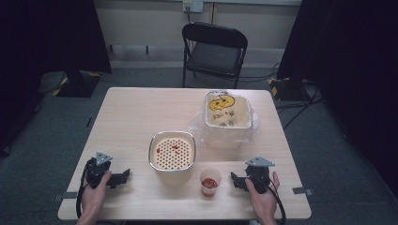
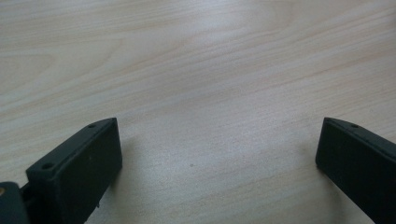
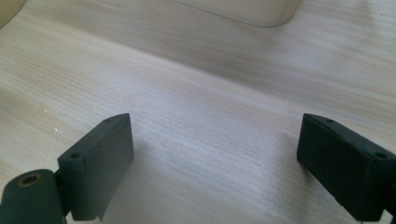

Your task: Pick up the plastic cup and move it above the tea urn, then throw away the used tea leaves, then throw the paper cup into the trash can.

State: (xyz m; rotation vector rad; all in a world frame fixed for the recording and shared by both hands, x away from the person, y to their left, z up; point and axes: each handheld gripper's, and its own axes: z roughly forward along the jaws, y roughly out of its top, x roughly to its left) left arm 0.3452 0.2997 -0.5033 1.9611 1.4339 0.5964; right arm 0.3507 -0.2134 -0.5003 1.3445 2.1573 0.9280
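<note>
At the bottom of the high view, two hands come in over the near edge of the wooden table [image 1: 141, 112]. The left hand [image 1: 96, 194], at lower left, holds the left gripper [image 1: 123, 177], which rests on the tabletop with its jaws pointing toward the frame's centre. In the left gripper view its jaws stand spread wide apart, with bare wood grain between them. The right hand [image 1: 263, 197], at lower right, holds the right gripper [image 1: 234, 180], its jaws pointing left; in the right gripper view they are likewise spread wide with nothing between them.

Just left of the right gripper, near the bottom centre, stands a small clear cup [image 1: 210, 182] with something red inside, apart from the jaws. Above and left of it, at the frame's centre, sits a square bin [image 1: 172, 151] with a perforated insert bearing red specks, well right of the left gripper. Farther up and right stands a second square bin [image 1: 228, 112] lined with a clear plastic bag, a yellow scrap inside. Beyond the table, at top centre, a black folding chair [image 1: 213, 51] stands on the grey floor.
</note>
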